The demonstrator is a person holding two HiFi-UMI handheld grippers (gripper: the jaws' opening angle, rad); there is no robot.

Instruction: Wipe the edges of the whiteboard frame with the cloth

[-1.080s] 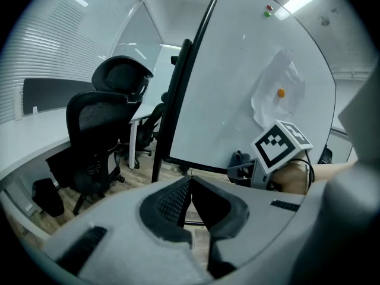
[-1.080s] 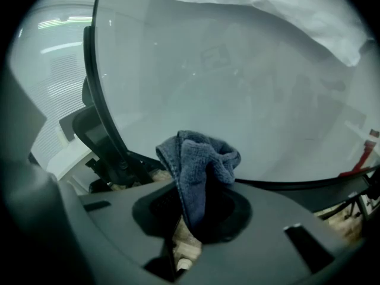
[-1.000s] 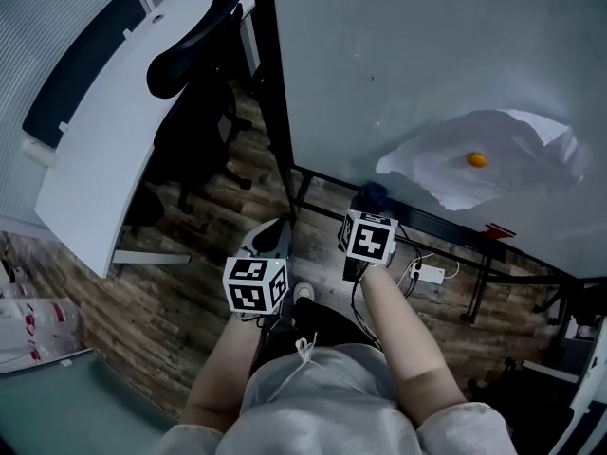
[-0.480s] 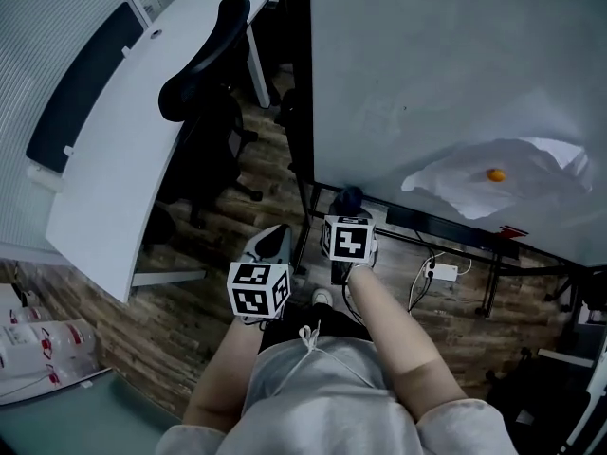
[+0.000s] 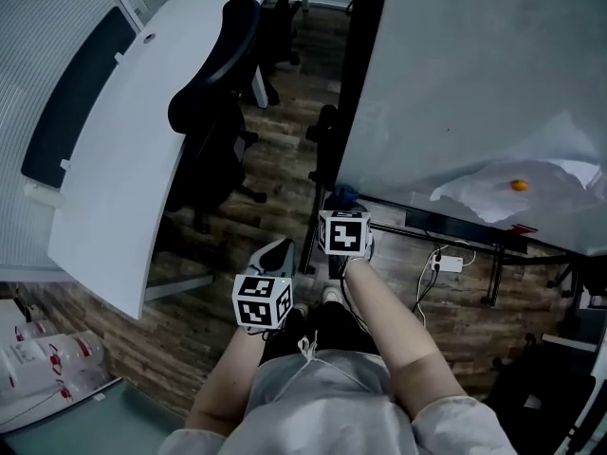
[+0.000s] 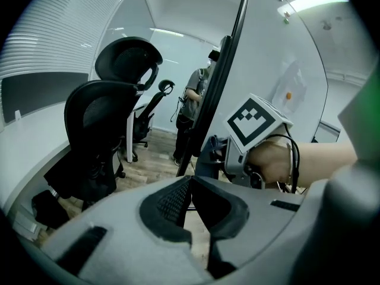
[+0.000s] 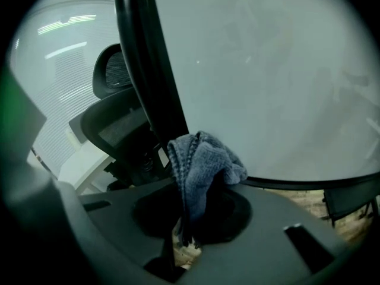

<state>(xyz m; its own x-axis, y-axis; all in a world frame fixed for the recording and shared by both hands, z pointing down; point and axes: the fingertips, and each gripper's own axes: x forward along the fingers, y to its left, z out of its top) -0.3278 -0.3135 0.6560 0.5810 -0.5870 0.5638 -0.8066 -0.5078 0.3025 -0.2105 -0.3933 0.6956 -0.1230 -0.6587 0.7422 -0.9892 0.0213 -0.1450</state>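
Right tool (image 7: 189, 218) is clamped on the blue-grey cloth (image 7: 200, 162), which is bunched up right at the bottom corner of the whiteboard frame (image 7: 145, 70), where the black upright meets the lower rail. Left tool (image 6: 189, 187) has its jaws pressed together, nothing in them, off to the left of that corner, near the office chair (image 6: 101, 129).
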